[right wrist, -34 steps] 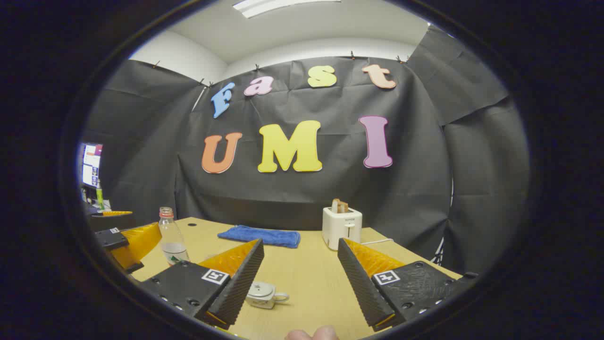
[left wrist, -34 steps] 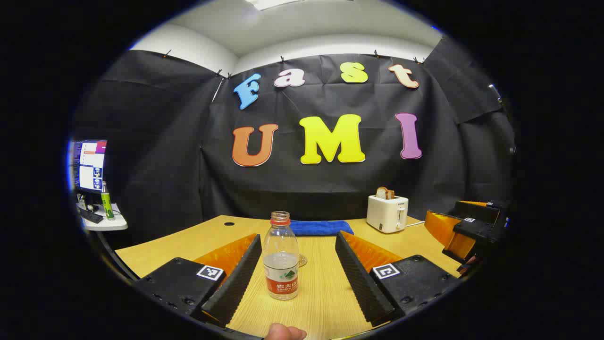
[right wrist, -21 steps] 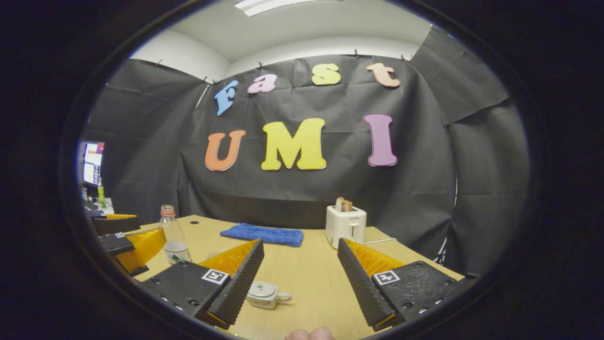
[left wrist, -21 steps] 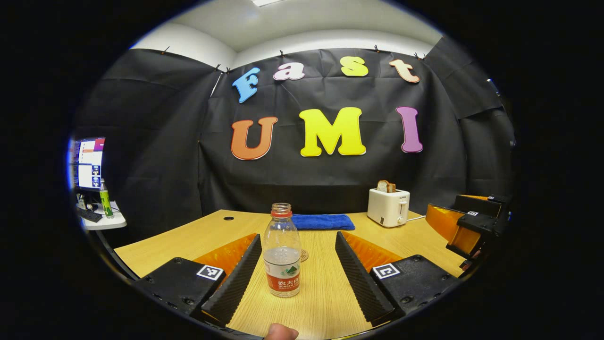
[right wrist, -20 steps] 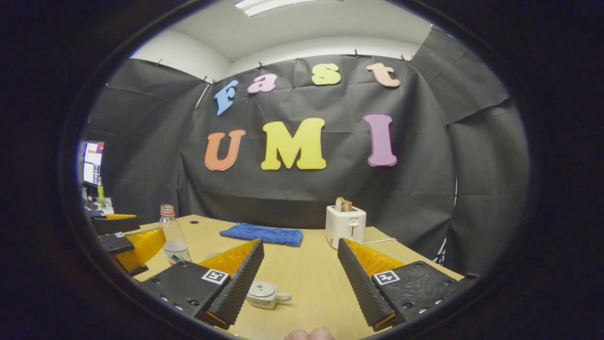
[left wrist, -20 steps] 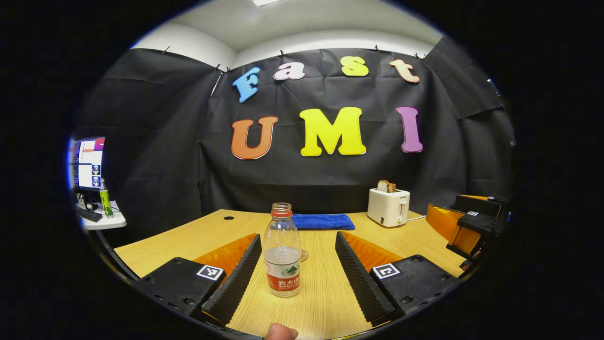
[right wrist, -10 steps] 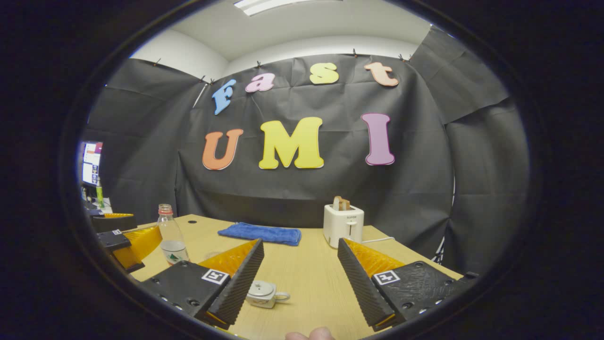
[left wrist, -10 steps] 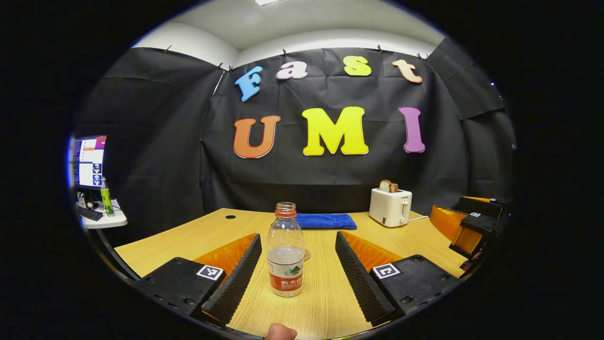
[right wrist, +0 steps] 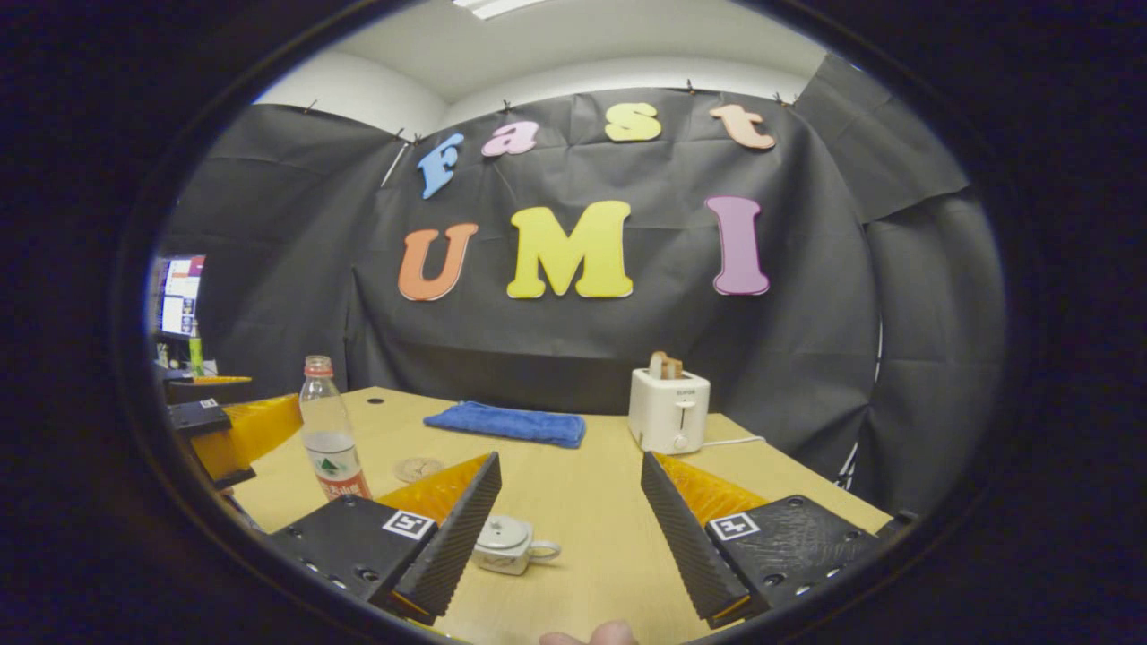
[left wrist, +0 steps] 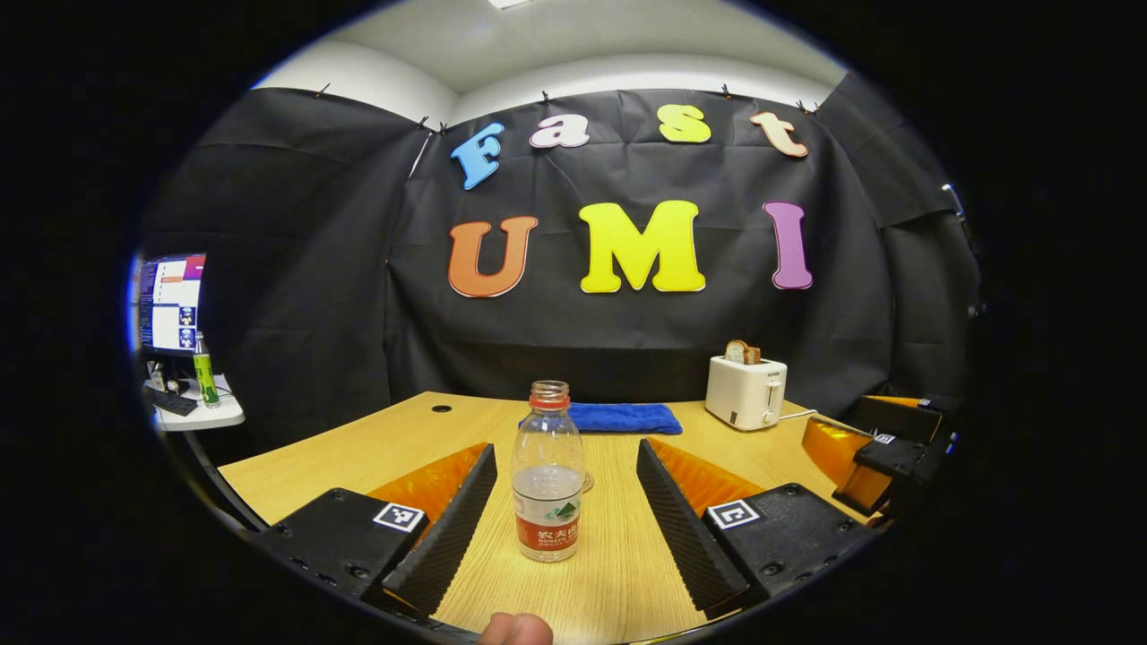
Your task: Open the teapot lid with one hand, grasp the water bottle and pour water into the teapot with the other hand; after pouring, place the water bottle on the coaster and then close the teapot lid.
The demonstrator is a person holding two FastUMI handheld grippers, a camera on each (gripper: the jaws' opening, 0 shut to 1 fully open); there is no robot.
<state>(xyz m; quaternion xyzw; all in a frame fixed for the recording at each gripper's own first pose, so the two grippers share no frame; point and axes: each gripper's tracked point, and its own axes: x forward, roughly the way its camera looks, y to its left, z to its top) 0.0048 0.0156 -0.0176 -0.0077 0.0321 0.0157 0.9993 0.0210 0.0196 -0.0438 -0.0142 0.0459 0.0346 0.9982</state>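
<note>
While wide apart, left tongs flanking the untouched water bottle; right tongs likewise apart, teapot untouched.

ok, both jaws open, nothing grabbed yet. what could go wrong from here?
1. The water bottle is uncapped and part full; a skewed squeeze from the left gripper could tip it or slosh water.
2. The teapot sits off-centre by one finger of the right gripper, so closing could nudge it instead of catching the lid.

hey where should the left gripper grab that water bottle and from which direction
Grip the water bottle on its straight lower body, around the label band, probably not the tapering shoulder. Come in level from the near side: it stands upright on the table, uncapped, between the left gripper's open fingers, so keep it vertical.
</note>
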